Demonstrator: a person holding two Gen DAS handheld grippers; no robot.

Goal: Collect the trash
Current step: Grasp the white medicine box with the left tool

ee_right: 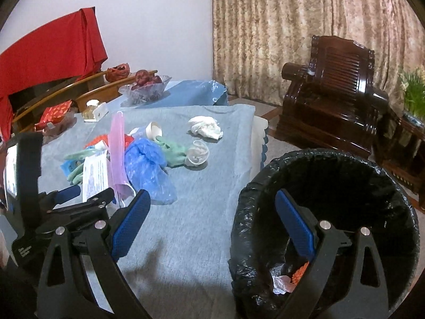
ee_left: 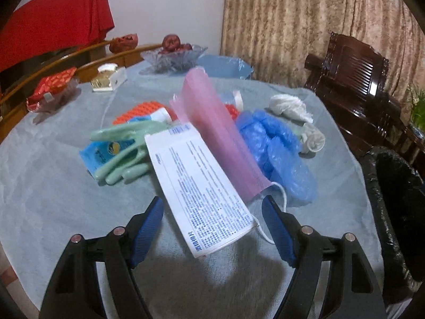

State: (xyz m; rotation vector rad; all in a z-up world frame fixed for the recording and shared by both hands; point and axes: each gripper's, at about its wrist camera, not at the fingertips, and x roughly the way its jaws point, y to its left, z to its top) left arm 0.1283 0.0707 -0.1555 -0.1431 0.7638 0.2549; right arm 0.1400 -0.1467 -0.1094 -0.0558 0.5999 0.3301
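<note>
Both tongs gape wide: left tongs [ee_left: 212,228] around white packet [ee_left: 202,186], right tongs [ee_right: 212,226] empty

Bin [ee_right: 326,212] right of table [ee_right: 191,212]

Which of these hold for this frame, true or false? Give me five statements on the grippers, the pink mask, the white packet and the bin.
1. The left gripper is wide open, with the white printed packet between its fingers. True.
2. The right gripper is clamped on the crumpled blue plastic bag. False: its jaws are open and hold nothing; the bag lies on the table.
3. The black-lined round trash bin already holds some scraps. True.
4. The pink pleated face mask lies inside the bin. False: it is above the table by the left gripper.
5. The grey tablecloth carries only one item. False: gloves, cups and tissue also lie there.
</note>
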